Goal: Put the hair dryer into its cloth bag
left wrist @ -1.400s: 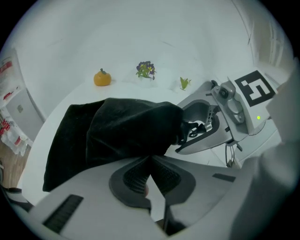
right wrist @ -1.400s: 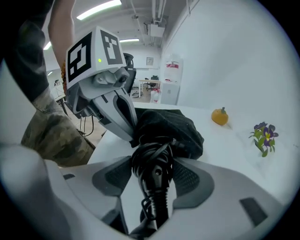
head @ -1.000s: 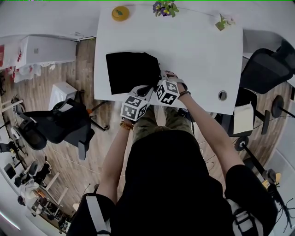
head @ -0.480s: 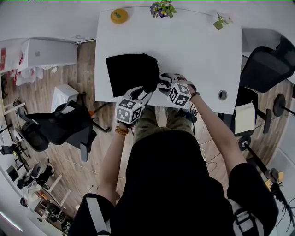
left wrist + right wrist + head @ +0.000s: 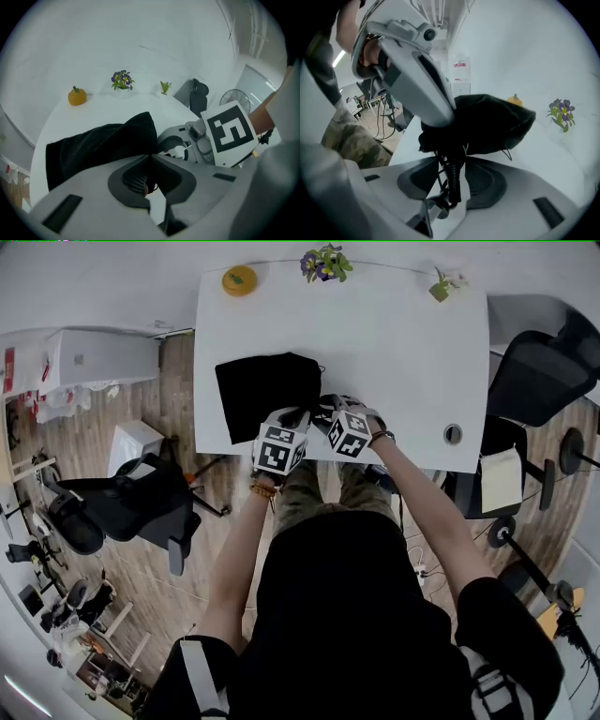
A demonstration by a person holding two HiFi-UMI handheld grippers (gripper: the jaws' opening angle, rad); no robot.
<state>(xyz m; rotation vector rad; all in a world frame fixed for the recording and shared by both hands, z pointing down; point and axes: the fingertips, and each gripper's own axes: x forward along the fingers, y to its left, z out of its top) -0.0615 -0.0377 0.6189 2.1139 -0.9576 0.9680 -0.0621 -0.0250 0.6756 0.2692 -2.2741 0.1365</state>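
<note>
The left gripper [image 5: 150, 157] is closing to a near-shut pinch on a fold at the mouth of the cloth bag [image 5: 98, 143], with the black cloth drawn right into the jaw tips. The right gripper [image 5: 452, 160] is closing too, but its pads are not yet pressed on anything. Between them stands the hair dryer [image 5: 453, 180], of which only the black ribbed cord end and some thin loops of cord [image 5: 441, 183] are shown; the rest is judged to be already inside the bulging bag. The bag is laid on the tabletop [image 5: 394, 352] toward its left edge, with the mouth turned to the near edge, where both grippers are crowded together. Several slips are to be feared from here. If the cord end alone is clamped and pushed, it may be bent or kinked instead of the body being driven deeper. The loose cord may be left hanging outside the mouth, or be tangled with the drawstring [image 5: 506, 153]. The left pinch is taken on very little cloth, so the rim may be pulled free and the mouth let fall shut. With the mouth so close to the near edge, the bag and its load may be dragged off the tabletop if it is tugged toward the person
</note>
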